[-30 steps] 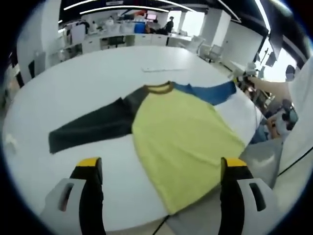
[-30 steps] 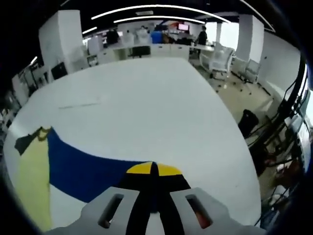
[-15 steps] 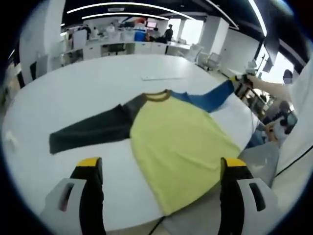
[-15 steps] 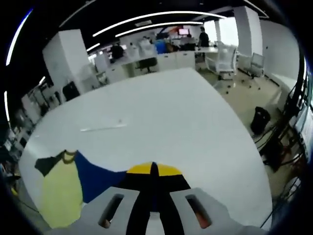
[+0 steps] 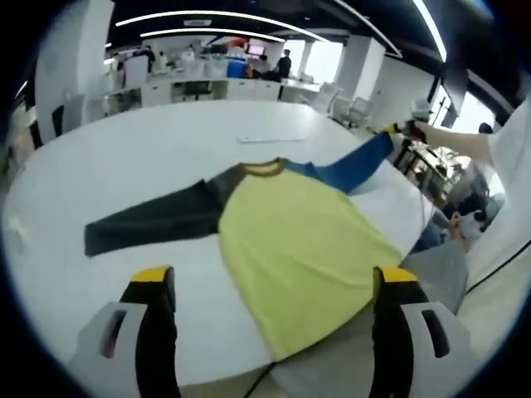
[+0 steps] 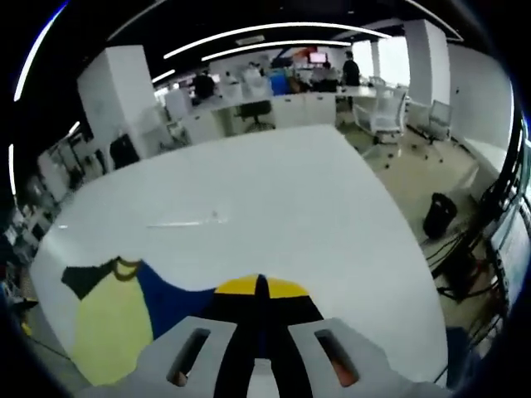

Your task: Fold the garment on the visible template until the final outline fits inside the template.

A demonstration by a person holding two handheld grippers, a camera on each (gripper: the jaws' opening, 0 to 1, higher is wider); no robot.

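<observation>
Item count, both views combined:

- Garment (image 5: 299, 240): one. It consists of one yellow body, one olive collar (image 5: 264, 169) and two sleeves: one dark grey sleeve (image 5: 158, 220) and one blue sleeve (image 5: 353, 164).
- Table (image 5: 149, 141): one, white and round.
- Grippers: two. The left gripper (image 5: 270, 286) has two yellow-tipped jaws set apart. The right gripper (image 6: 260, 286) has two jaws pressed together on the blue sleeve.
- Thin pale strip (image 5: 270, 138) lying on the table beyond the collar: one.
</observation>
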